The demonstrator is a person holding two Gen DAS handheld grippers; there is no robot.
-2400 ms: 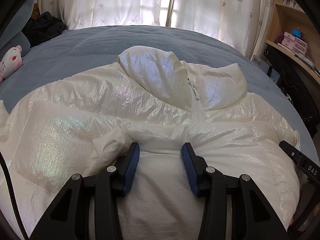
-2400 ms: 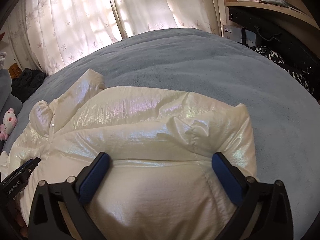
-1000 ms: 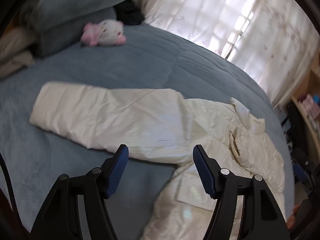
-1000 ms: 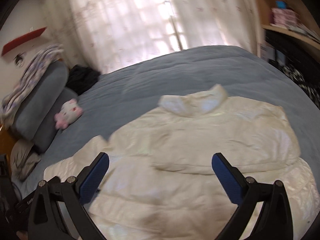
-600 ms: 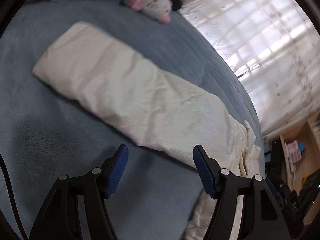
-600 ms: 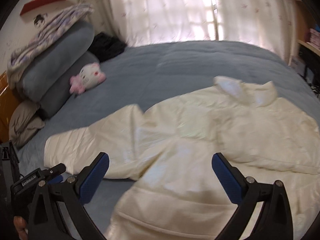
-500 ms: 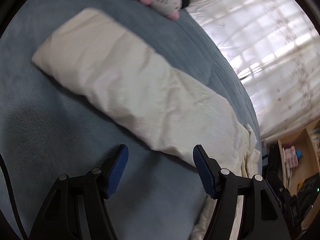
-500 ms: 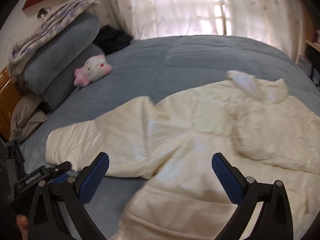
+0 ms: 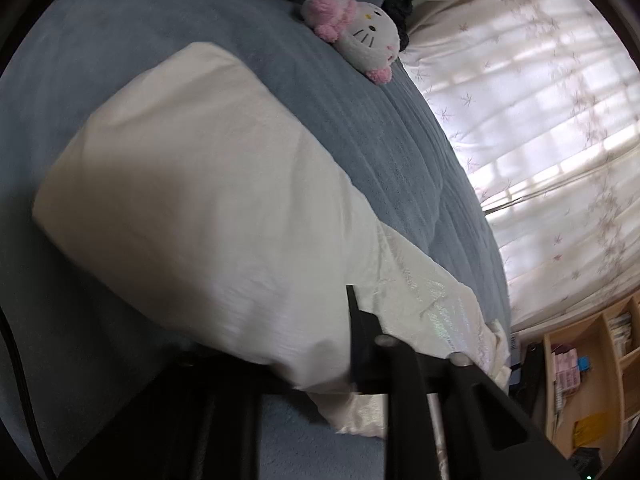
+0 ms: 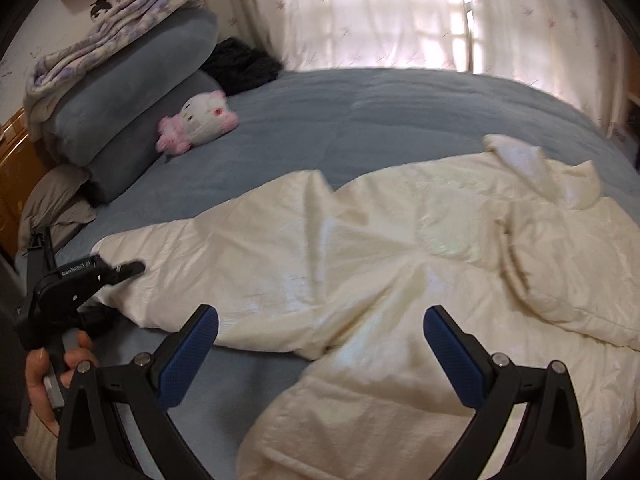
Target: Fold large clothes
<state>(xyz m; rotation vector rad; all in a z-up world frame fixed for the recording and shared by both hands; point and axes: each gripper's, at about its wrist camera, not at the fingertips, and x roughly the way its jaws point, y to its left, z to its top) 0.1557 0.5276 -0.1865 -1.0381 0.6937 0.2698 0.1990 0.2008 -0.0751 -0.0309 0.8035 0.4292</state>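
A large cream puffer jacket (image 10: pixel 420 264) lies on the blue bed, collar at the far right, one sleeve (image 10: pixel 192 276) stretched out to the left. In the left wrist view that sleeve (image 9: pixel 208 208) fills the middle and drapes over my left gripper (image 9: pixel 280 364); one finger (image 9: pixel 360 336) shows above the fabric, the other is hidden under it. The right wrist view shows the left gripper (image 10: pixel 116 276) at the sleeve's cuff end. My right gripper (image 10: pixel 320 352) is open and empty above the jacket's lower body.
A pink and white plush toy (image 10: pixel 200 122) lies by grey pillows (image 10: pixel 132 92) at the bed's head. The blue bedspread (image 10: pixel 380 116) extends to curtains (image 10: pixel 400 12). A wooden shelf (image 9: pixel 592 364) stands at the far right.
My left gripper has swung left away from the jacket body, come down onto the outstretched sleeve and now has its cuff end between the fingers. My right gripper has pulled back and turned left.
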